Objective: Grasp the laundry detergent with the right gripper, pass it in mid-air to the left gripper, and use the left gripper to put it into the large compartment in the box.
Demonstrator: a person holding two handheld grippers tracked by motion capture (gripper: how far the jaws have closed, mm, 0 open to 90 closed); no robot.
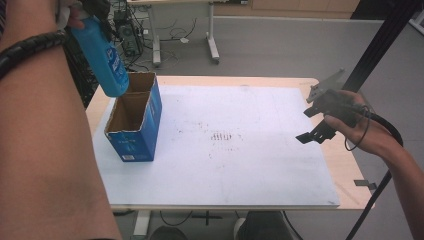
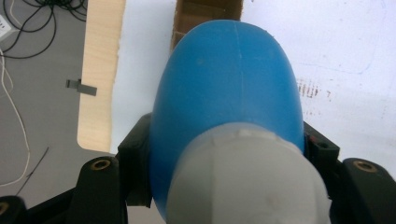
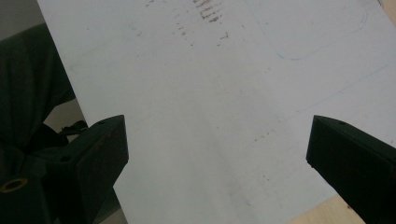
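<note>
A blue bottle (image 1: 104,56) with a pale grey cap hangs tilted above the open blue cardboard box (image 1: 134,118) at the table's left. My left gripper (image 1: 92,12) is shut on the bottle near its cap end, high at the top left. In the left gripper view the blue bottle (image 2: 224,93) sits between the black jaws, its base pointing toward the box opening (image 2: 205,14). My right gripper (image 1: 316,127) hovers over the table's right edge. Its jaws stand wide apart in the right gripper view, with nothing between the right gripper (image 3: 217,149) fingertips.
A white sheet (image 1: 225,150) with brown smudges covers most of the wooden table (image 1: 345,170). Beyond the table stand a desk frame and tangled cables on the grey floor (image 1: 280,45). A black post (image 1: 380,45) rises at the right.
</note>
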